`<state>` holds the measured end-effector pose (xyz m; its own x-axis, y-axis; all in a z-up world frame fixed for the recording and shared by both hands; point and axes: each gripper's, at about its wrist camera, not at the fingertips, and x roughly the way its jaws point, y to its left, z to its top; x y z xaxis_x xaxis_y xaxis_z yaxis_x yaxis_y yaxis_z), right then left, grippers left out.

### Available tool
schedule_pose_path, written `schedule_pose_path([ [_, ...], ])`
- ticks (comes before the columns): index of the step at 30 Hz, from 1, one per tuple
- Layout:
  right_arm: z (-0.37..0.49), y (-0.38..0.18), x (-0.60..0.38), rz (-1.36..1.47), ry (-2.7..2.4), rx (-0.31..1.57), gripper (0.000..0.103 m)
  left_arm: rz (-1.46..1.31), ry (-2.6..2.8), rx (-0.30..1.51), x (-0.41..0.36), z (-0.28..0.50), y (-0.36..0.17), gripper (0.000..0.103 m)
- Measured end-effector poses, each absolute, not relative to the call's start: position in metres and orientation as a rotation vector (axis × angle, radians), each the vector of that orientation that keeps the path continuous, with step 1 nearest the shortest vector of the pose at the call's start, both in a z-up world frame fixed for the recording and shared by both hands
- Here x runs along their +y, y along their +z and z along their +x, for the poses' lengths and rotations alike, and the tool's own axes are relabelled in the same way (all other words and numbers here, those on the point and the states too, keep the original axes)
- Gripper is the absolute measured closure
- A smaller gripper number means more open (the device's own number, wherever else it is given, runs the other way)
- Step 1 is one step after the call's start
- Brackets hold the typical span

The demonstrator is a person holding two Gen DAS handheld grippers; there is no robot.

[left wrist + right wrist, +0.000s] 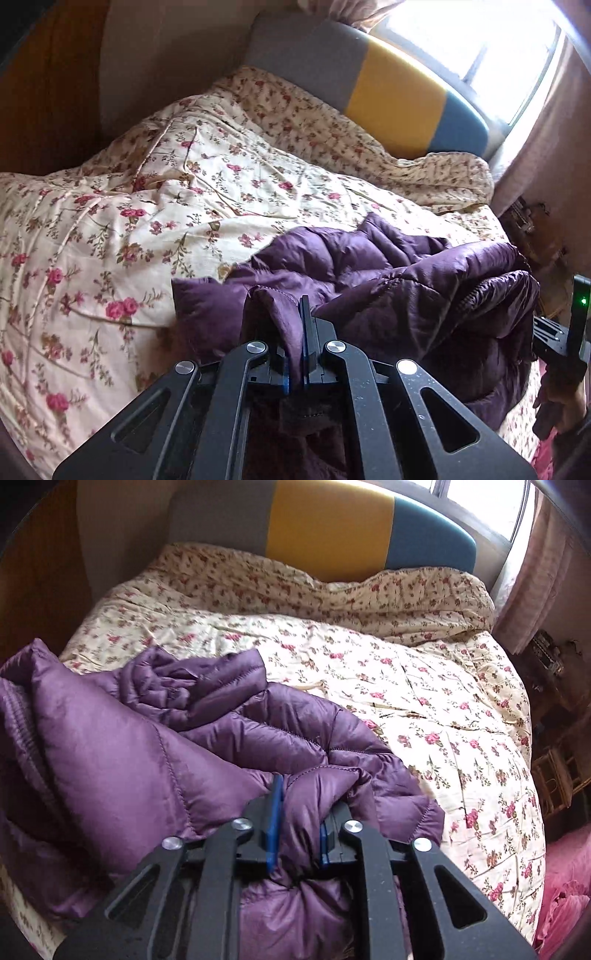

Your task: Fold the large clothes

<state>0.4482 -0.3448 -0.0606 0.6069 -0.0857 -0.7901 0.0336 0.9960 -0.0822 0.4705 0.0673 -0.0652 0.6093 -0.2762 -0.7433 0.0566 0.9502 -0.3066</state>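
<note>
A quilted purple down jacket (388, 266) lies crumpled on the near part of a bed. In the left wrist view my left gripper (291, 317) is shut on a thin fold of the jacket's edge, which drapes over its left finger. In the right wrist view the jacket (110, 738) is bunched up left of centre. My right gripper (301, 797) holds a puffy fold between its blue pads, and the padding fills the gap. The right gripper's black body (576, 325) also shows at the right edge of the left wrist view, with a hand (554, 406) below it.
The bed is covered by a cream quilt with red flowers (443, 701), rumpled toward a grey, yellow and blue headboard (328, 524). A bright window (498, 44) and curtains stand behind. Wooden furniture (561, 738) lines the right side. Pink cloth (565, 886) lies at the lower right.
</note>
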Motion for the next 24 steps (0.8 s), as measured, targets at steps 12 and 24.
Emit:
schedule_pose_path([
  [12, 0.447, -0.030, -0.346, 0.026, -0.010, 0.886, 0.021, -0.416, -0.148, 0.838, 0.112, 0.462, -0.046, 0.025],
  [24, 0.389, 0.008, -0.351, -0.044, 0.009, 0.805, 0.002, -0.481, -0.221, 0.882, 0.129, 0.388, -0.083, 0.021],
])
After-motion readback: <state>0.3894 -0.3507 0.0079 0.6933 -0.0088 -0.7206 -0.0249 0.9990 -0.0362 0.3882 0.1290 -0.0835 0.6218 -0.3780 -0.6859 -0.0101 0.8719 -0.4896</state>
